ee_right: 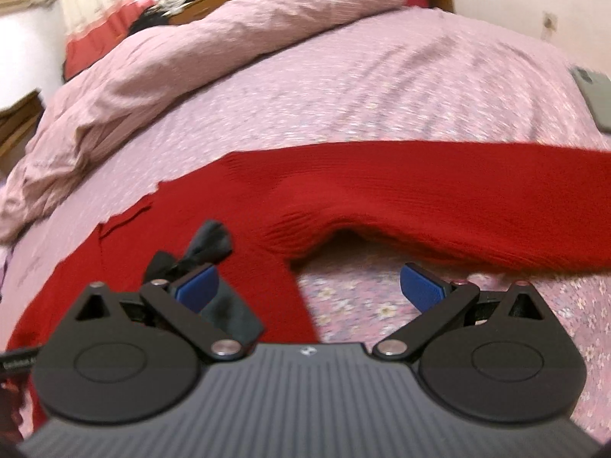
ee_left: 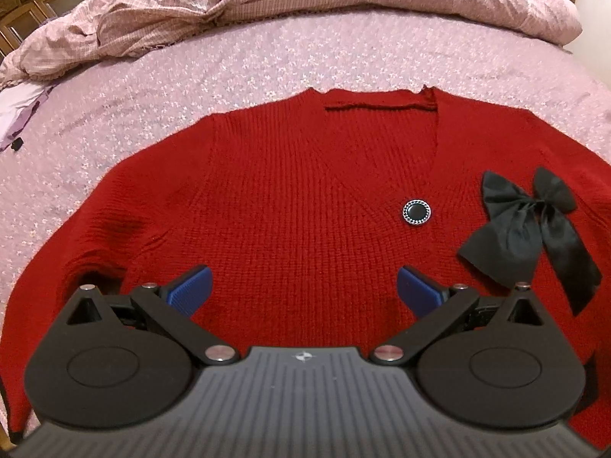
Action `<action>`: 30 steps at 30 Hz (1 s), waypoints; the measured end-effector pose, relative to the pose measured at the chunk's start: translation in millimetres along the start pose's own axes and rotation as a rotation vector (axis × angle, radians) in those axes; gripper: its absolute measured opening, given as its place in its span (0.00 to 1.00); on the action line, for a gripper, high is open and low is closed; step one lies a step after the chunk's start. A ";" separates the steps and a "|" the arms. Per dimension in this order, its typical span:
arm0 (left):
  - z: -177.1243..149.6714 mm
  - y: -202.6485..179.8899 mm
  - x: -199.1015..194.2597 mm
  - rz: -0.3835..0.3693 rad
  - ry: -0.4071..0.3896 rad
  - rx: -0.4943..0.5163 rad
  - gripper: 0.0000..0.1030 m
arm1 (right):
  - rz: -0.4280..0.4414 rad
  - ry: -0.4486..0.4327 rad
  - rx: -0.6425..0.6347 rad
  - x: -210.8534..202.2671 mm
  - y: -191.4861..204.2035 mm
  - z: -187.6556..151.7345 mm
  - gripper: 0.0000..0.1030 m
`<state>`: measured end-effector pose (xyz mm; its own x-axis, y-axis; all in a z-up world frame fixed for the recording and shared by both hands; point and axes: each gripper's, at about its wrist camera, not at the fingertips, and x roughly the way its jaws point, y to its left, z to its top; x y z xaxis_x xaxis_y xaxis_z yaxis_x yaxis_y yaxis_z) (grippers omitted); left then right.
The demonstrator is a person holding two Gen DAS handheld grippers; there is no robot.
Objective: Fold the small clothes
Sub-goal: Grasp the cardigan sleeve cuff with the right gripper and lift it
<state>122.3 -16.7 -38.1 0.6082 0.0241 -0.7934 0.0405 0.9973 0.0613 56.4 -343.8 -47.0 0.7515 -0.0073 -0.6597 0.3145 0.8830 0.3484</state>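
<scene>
A red knit cardigan (ee_left: 290, 191) lies flat, front up, on the bed. It has a black round button (ee_left: 416, 211) and a black bow (ee_left: 527, 225) on its chest. My left gripper (ee_left: 304, 290) is open and empty, hovering over the cardigan's lower middle. In the right wrist view the cardigan's right sleeve (ee_right: 458, 198) stretches out to the right, with its underarm edge slightly lifted. The bow (ee_right: 206, 252) shows just ahead of the left finger. My right gripper (ee_right: 309, 286) is open and empty, over the gap between the body and the sleeve.
The bed sheet (ee_left: 191, 87) is pink with small flowers. A crumpled pink duvet (ee_left: 191, 4) lies along the far side and also shows in the right wrist view (ee_right: 191, 49). A grey flat object (ee_right: 595, 95) lies at the bed's far right. Pale cloth (ee_left: 19, 110) lies at the left edge.
</scene>
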 end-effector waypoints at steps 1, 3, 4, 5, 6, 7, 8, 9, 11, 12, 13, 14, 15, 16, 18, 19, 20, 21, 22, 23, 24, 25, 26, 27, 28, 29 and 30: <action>0.7 -0.8 2.5 -0.004 0.004 -0.002 1.00 | -0.004 -0.004 0.019 0.3 -5.9 0.3 1.00; 1.2 -3.2 6.0 -0.019 0.008 0.000 1.00 | -0.015 -0.010 0.065 0.0 -18.8 0.7 1.00; 1.6 -5.9 7.9 -0.028 0.012 0.005 1.00 | -0.020 -0.014 0.089 -0.5 -25.3 1.0 1.00; 1.7 -9.1 9.9 -0.036 0.016 0.013 1.00 | -0.026 -0.017 0.112 -1.0 -31.1 1.5 1.00; 1.1 -12.5 11.0 -0.042 0.019 0.021 1.00 | -0.033 -0.022 0.130 -1.7 -36.3 2.1 1.00; 1.0 -16.0 12.9 -0.045 0.022 0.030 1.00 | -0.040 -0.030 0.143 -2.7 -41.6 3.0 1.00; 0.5 -19.9 14.2 -0.049 0.022 0.038 1.00 | -0.045 -0.037 0.154 -3.3 -46.5 4.0 1.00; -0.2 -23.1 14.7 -0.053 0.019 0.045 1.00 | -0.047 -0.042 0.166 -3.5 -50.9 5.0 1.00; -1.6 -29.4 15.2 -0.064 0.008 0.063 1.00 | -0.039 -0.047 0.194 -2.8 -58.2 6.0 1.00; -2.6 -32.7 15.4 -0.074 0.004 0.076 1.00 | -0.037 -0.048 0.209 -2.4 -61.6 5.9 1.00; -4.6 -35.9 15.1 -0.087 0.003 0.087 1.00 | -0.037 -0.048 0.228 -2.2 -64.6 4.6 1.00; -6.5 -39.0 15.4 -0.101 0.006 0.095 1.00 | -0.034 -0.045 0.247 -2.3 -67.7 2.6 1.00; -8.8 -41.7 16.1 -0.116 0.011 0.100 1.00 | -0.032 -0.044 0.264 -3.6 -70.6 0.1 1.00; -11.2 -44.2 18.2 -0.129 0.018 0.106 1.00 | -0.032 -0.047 0.288 -4.7 -75.1 -2.1 1.00; -14.7 -48.0 21.1 -0.118 0.011 0.118 1.00 | -0.033 -0.061 0.343 -7.0 -84.0 -4.3 1.00; -15.6 -49.2 22.0 -0.116 0.003 0.124 1.00 | -0.032 -0.075 0.372 -8.1 -89.3 -5.3 1.00; -16.0 -49.5 22.7 -0.115 -0.002 0.121 1.00 | -0.035 -0.087 0.396 -8.2 -94.0 -5.6 1.00; -15.6 -49.2 23.9 -0.115 -0.002 0.114 1.00 | -0.036 -0.095 0.415 -7.5 -97.9 -5.4 1.00; -16.1 -49.0 25.0 -0.116 -0.003 0.107 1.00 | -0.031 -0.100 0.435 -5.6 -101.2 -5.1 1.00; -16.5 -48.4 25.4 -0.117 -0.004 0.104 1.00 | -0.023 -0.107 0.451 -3.1 -103.8 -4.8 1.00; -16.9 -48.1 25.7 -0.118 -0.007 0.103 1.00 | -0.019 -0.113 0.463 -0.2 -105.2 -4.4 1.00; -17.7 -48.6 25.3 -0.118 -0.010 0.104 1.00 | -0.021 -0.119 0.474 3.2 -106.4 -4.2 1.00; -18.3 -48.3 24.9 -0.118 -0.011 0.106 1.00 | -0.025 -0.128 0.479 5.9 -106.6 -3.8 1.00; -18.0 -48.5 25.6 -0.117 -0.012 0.107 1.00 | -0.030 -0.139 0.477 7.7 -105.9 -3.1 1.00; -18.3 -48.1 25.7 -0.118 -0.014 0.108 1.00 | -0.040 -0.150 0.471 8.6 -104.8 -2.4 1.00; -18.6 -47.8 25.8 -0.119 -0.015 0.108 1.00 | -0.049 -0.154 0.468 8.8 -103.9 -1.3 1.00; -18.7 -47.7 26.1 -0.120 -0.016 0.109 1.00 | -0.050 -0.162 0.471 7.6 -103.3 0.0 1.00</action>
<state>121.4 -62.4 -73.1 0.6060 -0.0966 -0.7896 0.1984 0.9796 0.0325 29.6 -435.1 -88.0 0.7973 -0.1499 -0.5846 0.5523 0.5719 0.6066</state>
